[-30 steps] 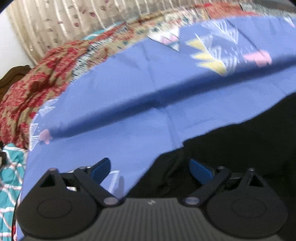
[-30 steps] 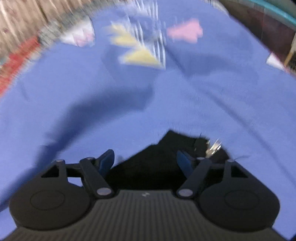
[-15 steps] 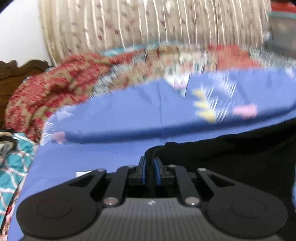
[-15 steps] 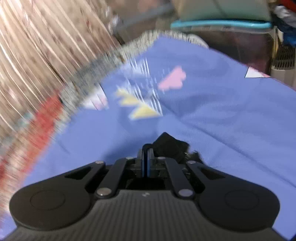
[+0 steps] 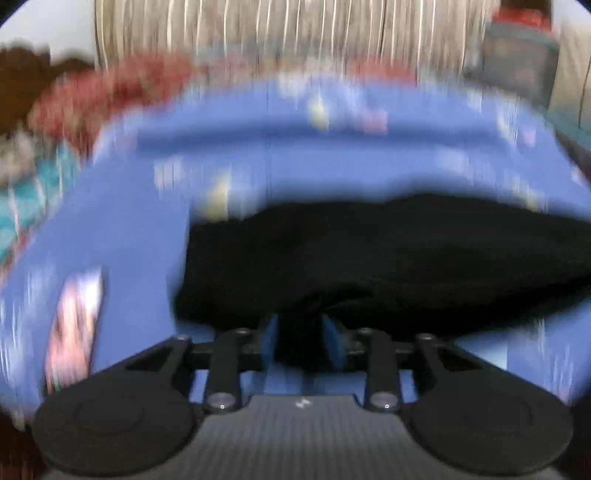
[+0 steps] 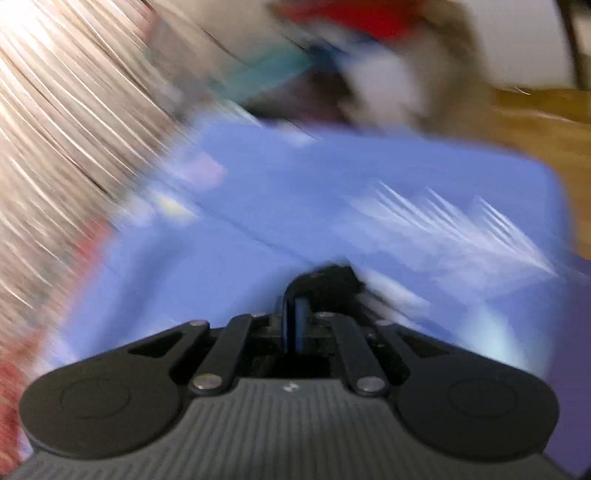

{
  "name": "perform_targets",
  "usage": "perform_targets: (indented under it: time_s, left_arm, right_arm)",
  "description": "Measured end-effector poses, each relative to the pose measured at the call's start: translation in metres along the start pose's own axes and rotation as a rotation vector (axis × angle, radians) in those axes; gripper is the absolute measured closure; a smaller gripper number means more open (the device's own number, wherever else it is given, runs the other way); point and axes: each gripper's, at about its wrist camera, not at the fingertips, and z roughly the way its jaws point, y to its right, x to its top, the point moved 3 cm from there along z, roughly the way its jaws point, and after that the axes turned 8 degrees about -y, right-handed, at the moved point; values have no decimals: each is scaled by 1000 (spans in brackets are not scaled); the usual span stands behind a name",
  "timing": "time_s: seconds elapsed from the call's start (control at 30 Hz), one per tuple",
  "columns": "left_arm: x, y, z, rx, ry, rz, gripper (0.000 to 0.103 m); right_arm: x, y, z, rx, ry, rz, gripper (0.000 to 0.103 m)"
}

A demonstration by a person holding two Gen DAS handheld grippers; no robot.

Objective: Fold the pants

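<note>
The black pants (image 5: 388, 254) lie bunched on a blue patterned bedsheet (image 5: 122, 229) in the left wrist view, which is blurred by motion. My left gripper (image 5: 301, 339) is shut on a fold of the black cloth, its blue pads pressed on either side. In the right wrist view, also blurred, my right gripper (image 6: 293, 321) is shut on a corner of the pants (image 6: 332, 277), held above the blue sheet (image 6: 369, 192).
A red patterned blanket (image 5: 110, 85) lies at the bed's far left. A striped beige curtain (image 5: 295, 33) hangs behind, also in the right wrist view (image 6: 55, 110). Brown floor (image 6: 535, 122) shows past the bed's right edge.
Both grippers were open around the pants' edge, then shut on it. They have since lifted and moved fast with the cloth; both views swing and blur.
</note>
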Motion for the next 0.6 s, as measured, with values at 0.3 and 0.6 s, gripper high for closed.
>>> perform_targets:
  time_s: [0.3, 0.6]
  left_arm:
    - [32, -82, -42, -53, 98, -374, 35]
    - [67, -124, 59, -157, -126, -690, 64]
  right_arm:
    - [-32, 40, -6, 6, 61, 259, 72]
    - [-68, -51, 15, 185, -36, 58, 64]
